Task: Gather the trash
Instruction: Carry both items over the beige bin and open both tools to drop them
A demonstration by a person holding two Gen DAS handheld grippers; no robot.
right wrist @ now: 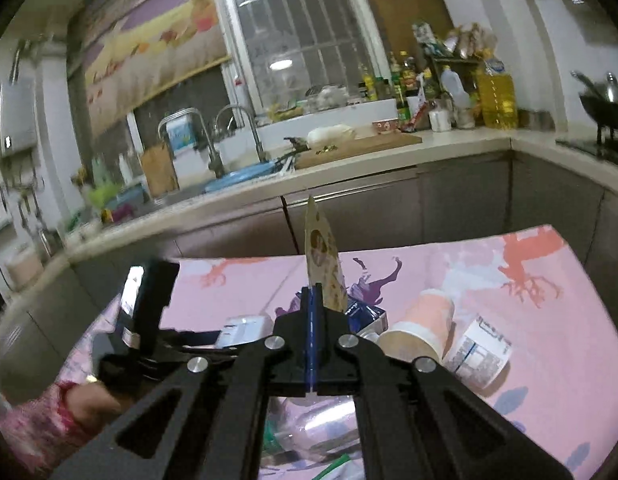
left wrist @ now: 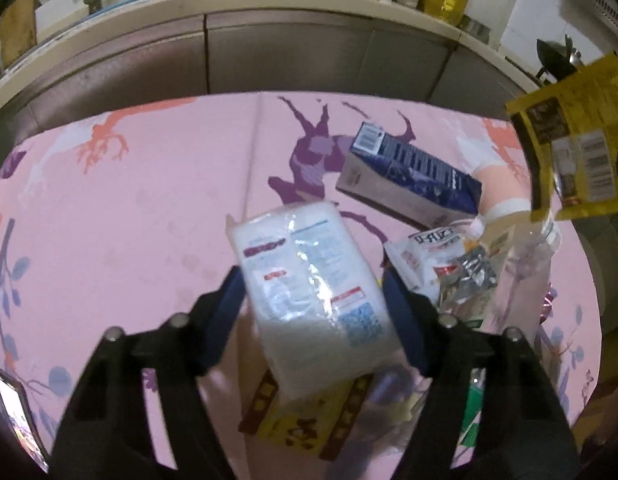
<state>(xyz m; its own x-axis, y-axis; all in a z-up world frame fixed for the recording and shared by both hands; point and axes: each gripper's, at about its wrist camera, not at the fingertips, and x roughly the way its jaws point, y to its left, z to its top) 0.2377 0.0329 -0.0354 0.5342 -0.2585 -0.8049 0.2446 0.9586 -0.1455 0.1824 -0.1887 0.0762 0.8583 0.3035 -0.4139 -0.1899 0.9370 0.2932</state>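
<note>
My left gripper is shut on a white plastic-wrapped tissue pack, held above the pink mat. Below it lies a yellow snack box. To the right sit a blue carton, crumpled wrappers and a clear plastic bottle. My right gripper is shut on a yellow snack bag, held edge-on above the mat; the same bag shows in the left wrist view at the upper right. A paper cup and a labelled white container lie on the mat.
Kitchen cabinets and a countertop with sink, cutting board and bottles stand behind the mat. A wok sits on the stove at right. The left hand-held gripper's body shows at left. A phone lies at the mat's left edge.
</note>
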